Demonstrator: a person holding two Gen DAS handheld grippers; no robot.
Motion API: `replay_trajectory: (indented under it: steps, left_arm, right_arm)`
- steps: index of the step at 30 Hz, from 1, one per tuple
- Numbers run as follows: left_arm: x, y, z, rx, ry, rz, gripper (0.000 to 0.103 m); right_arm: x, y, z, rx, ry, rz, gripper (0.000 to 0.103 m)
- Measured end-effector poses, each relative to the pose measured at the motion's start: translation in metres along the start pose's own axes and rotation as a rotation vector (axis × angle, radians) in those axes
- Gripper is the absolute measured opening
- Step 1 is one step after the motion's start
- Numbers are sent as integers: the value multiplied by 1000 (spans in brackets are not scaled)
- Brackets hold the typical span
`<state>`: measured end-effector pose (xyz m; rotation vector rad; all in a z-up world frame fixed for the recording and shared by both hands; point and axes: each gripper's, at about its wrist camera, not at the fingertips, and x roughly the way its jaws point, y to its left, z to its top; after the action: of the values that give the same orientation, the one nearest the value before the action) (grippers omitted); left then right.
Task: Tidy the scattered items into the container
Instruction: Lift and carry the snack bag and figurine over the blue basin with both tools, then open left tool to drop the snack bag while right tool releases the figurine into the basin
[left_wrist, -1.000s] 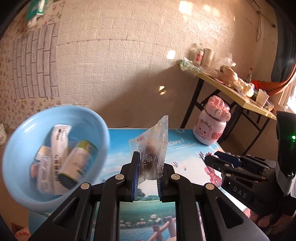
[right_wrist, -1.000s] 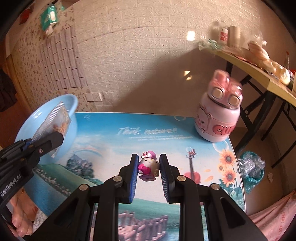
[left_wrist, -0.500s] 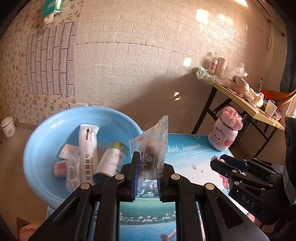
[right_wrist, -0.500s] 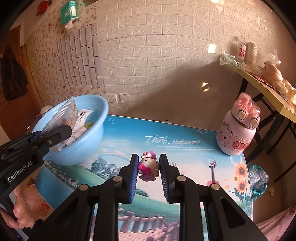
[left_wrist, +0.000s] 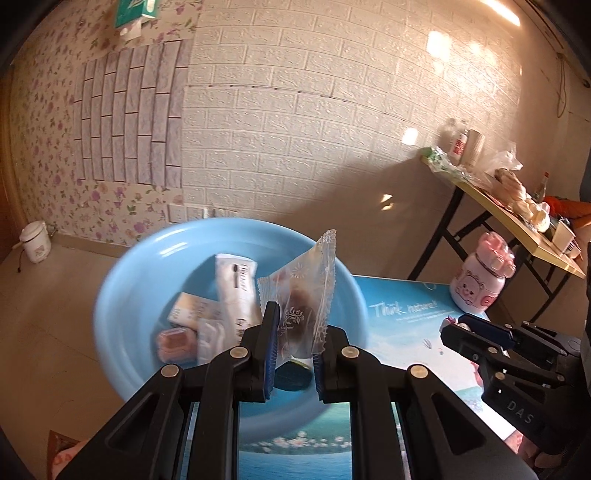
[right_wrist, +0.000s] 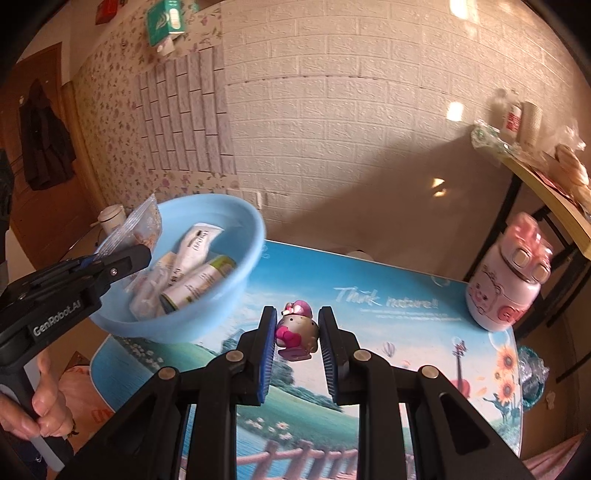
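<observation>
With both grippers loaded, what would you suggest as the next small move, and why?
Probably open the left gripper to drop the clear snack packet: it is clamped above the blue basin. The right gripper, holding the small pink toy, is over the table.

Left gripper (left_wrist: 291, 347) and right gripper (right_wrist: 297, 341), both clamped.

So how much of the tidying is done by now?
Several things already lie in the blue basin: a white tube, a green-capped bottle and small packets. In hand: the left gripper grips a clear snack packet over the basin, and the right gripper holds a small pink toy. Both need dropping in. The pink bottle stands on the table.
</observation>
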<state>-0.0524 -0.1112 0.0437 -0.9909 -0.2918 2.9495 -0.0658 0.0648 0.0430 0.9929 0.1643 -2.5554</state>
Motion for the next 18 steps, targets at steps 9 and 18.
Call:
replay_trajectory:
  steps: [9,18]
  left_arm:
    - [11,39,6,-42,9,47,15]
    - [33,56,2,-49,50,67,15]
  right_arm:
    - [21,38,13,-46,0,71,24]
    - [41,63,24,-89,10,104,24]
